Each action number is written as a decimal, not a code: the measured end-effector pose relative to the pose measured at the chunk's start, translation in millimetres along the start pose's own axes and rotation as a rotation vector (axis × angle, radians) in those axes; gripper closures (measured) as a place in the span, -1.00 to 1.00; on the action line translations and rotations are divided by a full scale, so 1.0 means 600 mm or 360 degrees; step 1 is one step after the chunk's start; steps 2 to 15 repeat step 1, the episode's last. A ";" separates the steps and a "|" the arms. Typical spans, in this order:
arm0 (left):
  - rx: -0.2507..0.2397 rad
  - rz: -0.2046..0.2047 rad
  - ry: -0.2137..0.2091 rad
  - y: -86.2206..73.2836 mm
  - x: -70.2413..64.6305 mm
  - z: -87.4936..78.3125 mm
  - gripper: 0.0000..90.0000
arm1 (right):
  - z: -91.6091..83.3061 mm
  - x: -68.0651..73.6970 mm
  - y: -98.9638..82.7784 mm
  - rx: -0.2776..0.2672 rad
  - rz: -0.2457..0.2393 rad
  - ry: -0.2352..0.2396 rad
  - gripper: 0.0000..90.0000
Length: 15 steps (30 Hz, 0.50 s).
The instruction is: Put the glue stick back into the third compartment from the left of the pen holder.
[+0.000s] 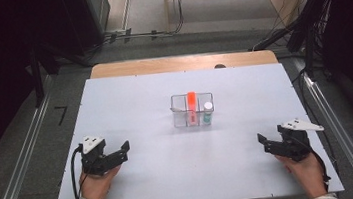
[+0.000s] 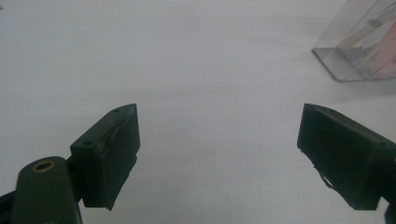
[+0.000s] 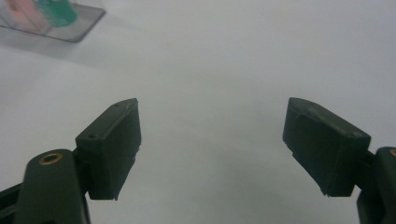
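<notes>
A clear plastic box (image 1: 193,109) stands mid-table, holding an orange tube (image 1: 192,106), a small green bottle with a white cap (image 1: 208,112) and a white item at its left side. My left gripper (image 1: 124,151) rests at the front left of the white table, open, nothing between its jaws; its own view puts the box (image 2: 359,46) at upper right. My right gripper (image 1: 263,142) sits at the front right, open and empty too; the box corner (image 3: 51,18) with the green bottle (image 3: 58,11) shows at upper left of its view.
The white tabletop (image 1: 182,169) stretches bare between the two grippers. A wooden strip (image 1: 183,62) runs along the far edge. Dark equipment, cables and metal rails flank the table on both sides.
</notes>
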<state>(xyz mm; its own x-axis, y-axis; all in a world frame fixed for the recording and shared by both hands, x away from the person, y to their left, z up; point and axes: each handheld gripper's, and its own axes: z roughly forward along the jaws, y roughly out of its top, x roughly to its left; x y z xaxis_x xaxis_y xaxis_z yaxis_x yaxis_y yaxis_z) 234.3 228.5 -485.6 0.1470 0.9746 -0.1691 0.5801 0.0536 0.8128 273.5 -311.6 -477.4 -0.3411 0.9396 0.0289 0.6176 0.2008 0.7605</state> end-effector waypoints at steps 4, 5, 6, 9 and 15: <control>0.0002 -0.0003 0.0004 -0.003 0.005 -0.003 -0.71 | -0.003 -0.009 -0.005 0.0005 0.0024 -0.0011 -0.60; 0.0002 -0.0003 0.0004 -0.003 0.005 -0.003 -0.71 | -0.003 -0.009 -0.005 0.0005 0.0024 -0.0011 -0.60; 0.0002 -0.0003 0.0004 -0.003 0.005 -0.003 -0.71 | -0.003 -0.009 -0.005 0.0005 0.0024 -0.0011 -0.60; 0.0002 -0.0003 0.0004 -0.003 0.005 -0.003 -0.71 | -0.003 -0.009 -0.005 0.0005 0.0024 -0.0011 -0.60; 0.0002 -0.0003 0.0004 -0.003 0.005 -0.003 -0.71 | -0.003 -0.009 -0.005 0.0005 0.0024 -0.0011 -0.60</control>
